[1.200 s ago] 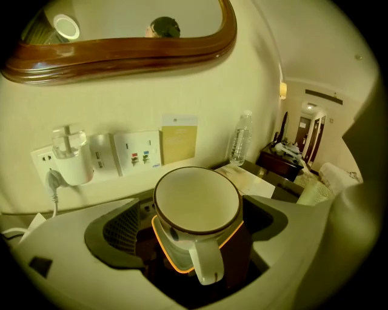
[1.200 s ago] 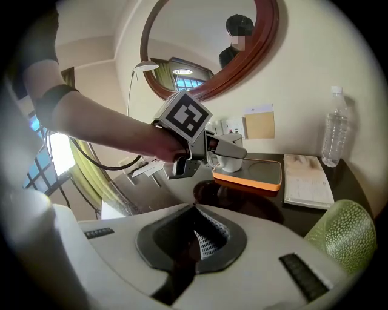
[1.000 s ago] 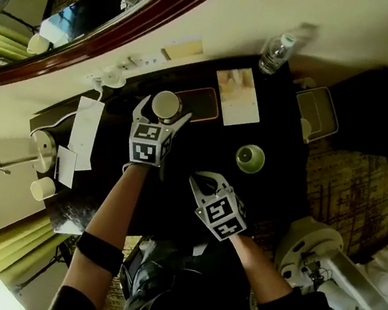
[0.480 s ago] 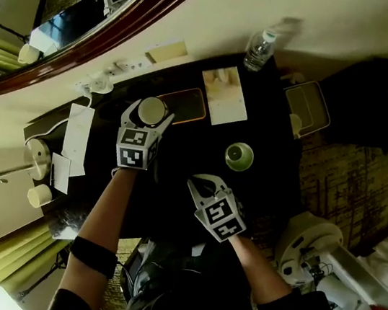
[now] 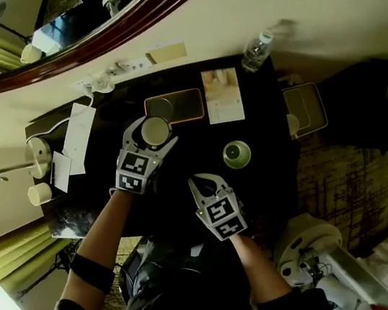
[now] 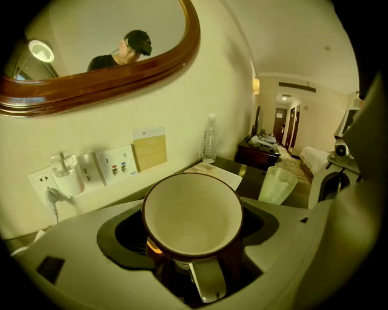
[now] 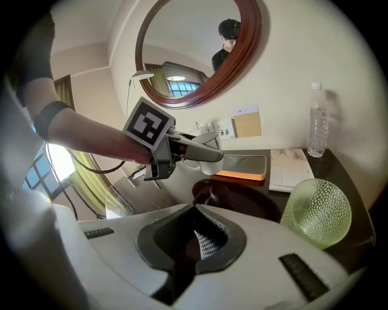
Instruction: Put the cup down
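We are working over the dark table [image 5: 202, 152], which is carrying everything within easy reach of both hands. At its far side the orange-edged tray [image 5: 180, 105] is lying flat, just beyond the cup, and we are judging it a likely spot for the set-down. We are holding the left gripper [image 5: 156, 128] tilted downward ahead of us. Its jaws have just been closing and are now pressing, set wide, on the sides of the cup [image 6: 193, 217]. The handle is pointing back toward us, so the mouth is facing upward. In the right gripper view the cup appears to be hanging clear of the tabletop, near the tray's front edge. We are holding the right gripper [image 5: 203, 183] low with its jaws together on nothing, probably to leave the left hand room. The green glass [image 5: 236, 154] is standing apart to the right, so we are aiming to lower the cup without drifting toward it.
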{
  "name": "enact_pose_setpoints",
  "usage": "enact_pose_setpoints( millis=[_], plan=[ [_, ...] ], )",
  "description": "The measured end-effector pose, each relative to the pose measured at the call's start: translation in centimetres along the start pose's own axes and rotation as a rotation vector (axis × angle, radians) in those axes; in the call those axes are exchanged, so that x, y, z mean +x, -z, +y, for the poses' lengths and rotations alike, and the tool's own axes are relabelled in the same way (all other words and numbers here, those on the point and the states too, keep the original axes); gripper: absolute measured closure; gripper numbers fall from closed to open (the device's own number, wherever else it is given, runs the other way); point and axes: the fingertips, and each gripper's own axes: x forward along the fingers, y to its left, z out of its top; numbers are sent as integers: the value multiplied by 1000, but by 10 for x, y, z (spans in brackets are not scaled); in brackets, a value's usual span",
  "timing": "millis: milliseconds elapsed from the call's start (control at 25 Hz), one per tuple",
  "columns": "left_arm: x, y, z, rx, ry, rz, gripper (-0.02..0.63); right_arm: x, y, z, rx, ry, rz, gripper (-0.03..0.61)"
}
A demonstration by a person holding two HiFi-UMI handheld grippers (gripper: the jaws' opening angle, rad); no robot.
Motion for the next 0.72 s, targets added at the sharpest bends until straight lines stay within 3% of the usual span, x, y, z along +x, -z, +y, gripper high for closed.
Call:
enact_pose_setpoints(
  millis=[320, 720],
  plan=[
    [-8, 15, -41, 18, 62, 1, 215, -9, 6, -10, 15, 27, -1, 569],
    [-8, 25, -79, -18, 70, 21, 215, -13, 14, -16, 28, 35, 8, 569]
  ],
)
